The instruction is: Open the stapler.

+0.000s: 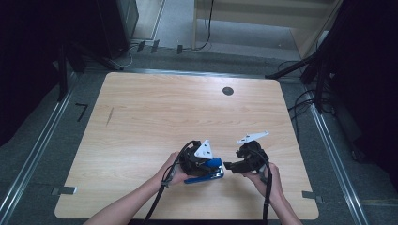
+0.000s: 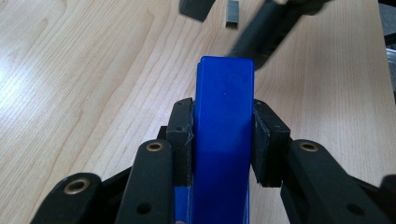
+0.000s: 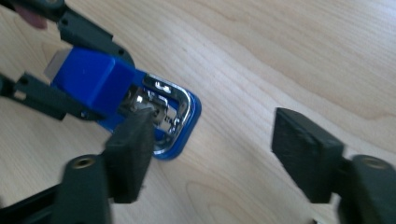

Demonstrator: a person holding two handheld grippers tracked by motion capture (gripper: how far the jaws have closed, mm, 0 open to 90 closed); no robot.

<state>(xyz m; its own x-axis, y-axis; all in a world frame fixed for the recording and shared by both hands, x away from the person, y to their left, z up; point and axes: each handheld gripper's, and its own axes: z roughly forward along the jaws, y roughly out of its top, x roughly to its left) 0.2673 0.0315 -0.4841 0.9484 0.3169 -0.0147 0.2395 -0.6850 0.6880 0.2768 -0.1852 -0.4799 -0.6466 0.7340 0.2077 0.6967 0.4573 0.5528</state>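
Lower centre of the high view: left gripper [image 1: 212,168] clamps a blue plastic stapler with a chrome metal front [image 1: 206,170], pads pressed on both its sides, on the light wooden table [image 1: 155,112]. Just right of it, right gripper [image 1: 230,166]: jaws apart, nothing between them.

No writing, label, brand, number or sign can be read anywhere in these pictures. The blue stapler [image 2: 224,135] has a plain top with no lettering, its shiny metal front [image 3: 166,109] bears no legible mark, and the wooden surface [image 1: 155,112] shows only grain and a dark round spot [image 1: 228,91] without text.
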